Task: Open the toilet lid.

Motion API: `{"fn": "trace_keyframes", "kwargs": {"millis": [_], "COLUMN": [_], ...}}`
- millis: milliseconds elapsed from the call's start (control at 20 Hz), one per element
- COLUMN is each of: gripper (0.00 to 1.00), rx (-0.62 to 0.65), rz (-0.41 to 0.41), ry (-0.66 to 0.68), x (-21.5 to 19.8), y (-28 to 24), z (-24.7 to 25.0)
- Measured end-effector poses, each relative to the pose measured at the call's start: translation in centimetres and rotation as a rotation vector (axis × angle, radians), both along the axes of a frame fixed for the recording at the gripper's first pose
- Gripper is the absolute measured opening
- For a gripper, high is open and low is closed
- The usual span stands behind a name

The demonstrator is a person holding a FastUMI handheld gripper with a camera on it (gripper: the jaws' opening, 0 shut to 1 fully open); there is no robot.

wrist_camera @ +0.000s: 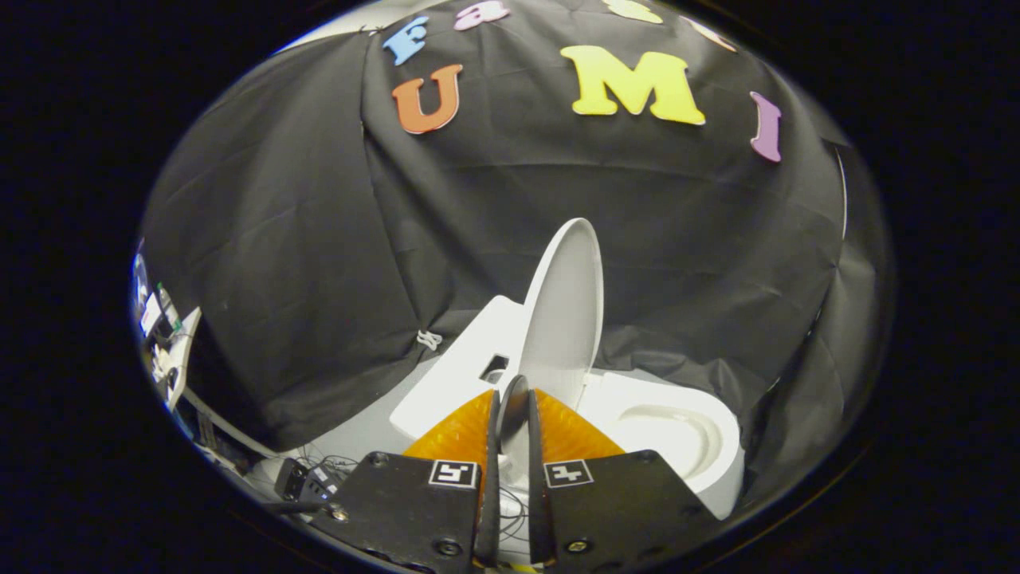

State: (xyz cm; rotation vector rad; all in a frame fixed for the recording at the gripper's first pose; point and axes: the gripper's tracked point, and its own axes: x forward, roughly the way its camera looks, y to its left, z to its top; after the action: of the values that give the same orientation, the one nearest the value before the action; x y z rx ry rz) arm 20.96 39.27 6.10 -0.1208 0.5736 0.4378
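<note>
A white toilet stands just ahead of me, its seat and bowl [677, 434] lying to the right of my fingers. The toilet lid [567, 303] is lifted well off the seat and stands almost on edge, leaning toward the white tank [466, 363] behind it. The lid's near rim runs down between my two fingers. My gripper [512, 392] is shut on that rim, one finger on each face of the lid. The lowest part of the lid is hidden behind my fingers.
Black cloth walls the booth behind and to both sides of the toilet. At the far left is a shelf edge with small devices [163, 335]. A black box with cables [301, 478] lies on the floor left of my fingers.
</note>
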Motion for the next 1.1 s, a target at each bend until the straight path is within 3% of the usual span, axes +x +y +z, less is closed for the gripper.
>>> {"fn": "trace_keyframes", "kwargs": {"millis": [700, 1100], "gripper": [0.18, 0.18], "rx": [-0.108, -0.136], "rz": [0.024, -0.006], "ry": [-0.047, -0.084], "x": [0.1, 0.5], "y": [6.1, 4.2], "z": [-1.9, -1.8]}}
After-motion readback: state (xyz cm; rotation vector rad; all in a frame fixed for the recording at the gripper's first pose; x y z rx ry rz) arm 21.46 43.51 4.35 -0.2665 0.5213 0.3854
